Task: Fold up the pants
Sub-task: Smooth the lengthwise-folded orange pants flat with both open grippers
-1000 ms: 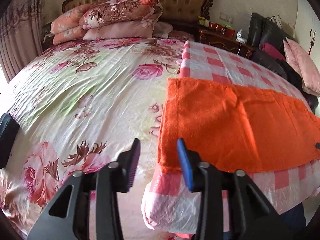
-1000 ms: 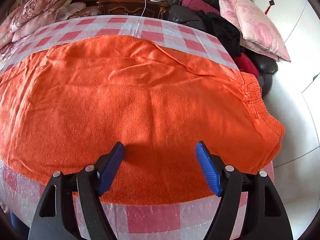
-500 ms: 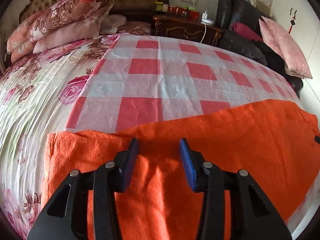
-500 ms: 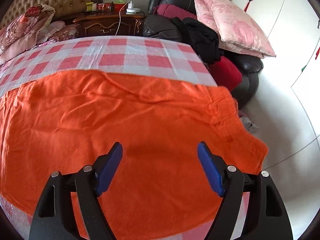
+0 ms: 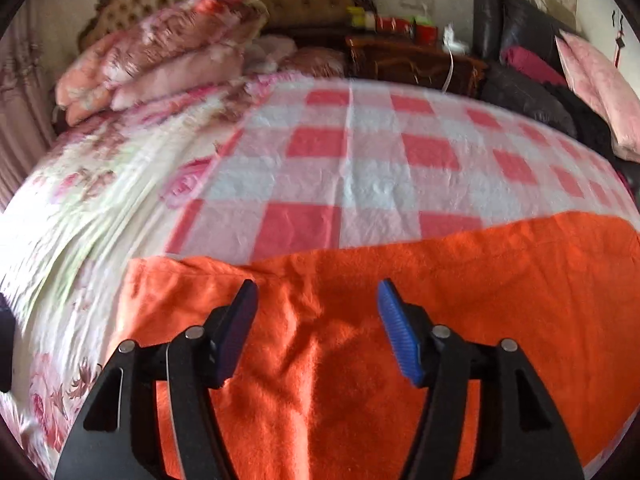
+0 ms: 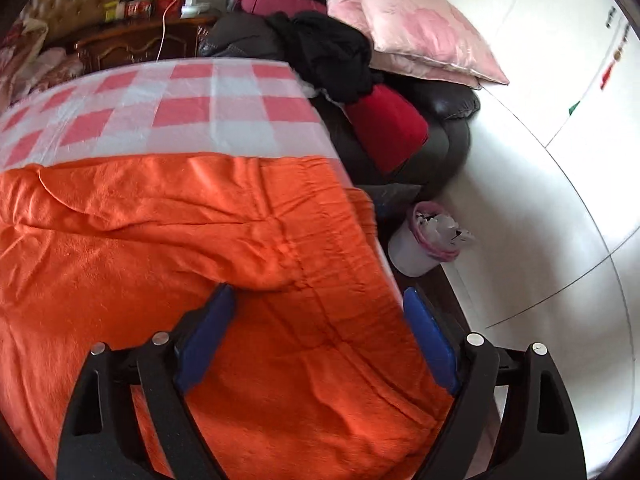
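Observation:
The orange pants (image 5: 460,300) lie spread flat across the near part of a red-and-white checked cloth (image 5: 360,168) on the bed. My left gripper (image 5: 316,304) is open and empty, low over the leg end of the pants near their left edge. In the right wrist view the pants (image 6: 160,248) fill the lower left, with the waistband end reaching the bed's right edge. My right gripper (image 6: 318,308) is open and empty, low over the waistband end, its right finger past the bed's edge.
A floral bedspread (image 5: 80,200) covers the bed's left side, with stacked pillows (image 5: 160,56) at the headboard. A wooden nightstand (image 5: 412,60) stands behind. A dark sofa piled with clothes and pink cushions (image 6: 404,28) and a small bin (image 6: 424,240) stand right of the bed.
My left gripper swung from the bedspread onto the pants' leg end and opened wider. My right gripper moved right along the pants to the waistband end at the bed's edge.

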Demonstrator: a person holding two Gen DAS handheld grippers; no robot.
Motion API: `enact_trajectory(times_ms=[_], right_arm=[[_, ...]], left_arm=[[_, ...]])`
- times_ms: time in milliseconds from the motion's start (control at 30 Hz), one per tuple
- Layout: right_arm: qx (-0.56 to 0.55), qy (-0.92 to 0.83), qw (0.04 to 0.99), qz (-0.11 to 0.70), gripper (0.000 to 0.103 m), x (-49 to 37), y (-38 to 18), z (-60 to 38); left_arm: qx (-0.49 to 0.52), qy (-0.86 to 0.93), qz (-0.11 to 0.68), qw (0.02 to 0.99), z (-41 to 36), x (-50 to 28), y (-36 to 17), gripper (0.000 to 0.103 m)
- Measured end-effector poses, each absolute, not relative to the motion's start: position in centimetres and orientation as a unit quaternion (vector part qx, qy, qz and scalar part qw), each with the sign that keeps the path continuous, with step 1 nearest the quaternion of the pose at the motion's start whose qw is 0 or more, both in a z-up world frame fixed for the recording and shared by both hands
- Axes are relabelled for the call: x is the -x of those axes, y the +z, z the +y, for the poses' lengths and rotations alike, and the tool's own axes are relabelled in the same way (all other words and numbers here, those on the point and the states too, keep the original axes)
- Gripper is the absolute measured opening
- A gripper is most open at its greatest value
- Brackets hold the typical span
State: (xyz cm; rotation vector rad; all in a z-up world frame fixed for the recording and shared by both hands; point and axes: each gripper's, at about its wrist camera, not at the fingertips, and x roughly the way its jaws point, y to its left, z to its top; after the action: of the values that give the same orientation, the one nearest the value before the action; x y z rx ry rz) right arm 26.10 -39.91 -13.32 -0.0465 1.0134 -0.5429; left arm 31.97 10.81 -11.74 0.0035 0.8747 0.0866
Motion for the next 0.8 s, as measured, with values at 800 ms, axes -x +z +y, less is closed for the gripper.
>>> enact_trajectory(times_ms=[800], right_arm=[[0.047,-0.229,0.852,0.469,0.088,-29.6,-13.5,-38.2]], left_arm=[[0.043,0.070,0.449,0.890,10.7,-32.8,-11.4,0.046]])
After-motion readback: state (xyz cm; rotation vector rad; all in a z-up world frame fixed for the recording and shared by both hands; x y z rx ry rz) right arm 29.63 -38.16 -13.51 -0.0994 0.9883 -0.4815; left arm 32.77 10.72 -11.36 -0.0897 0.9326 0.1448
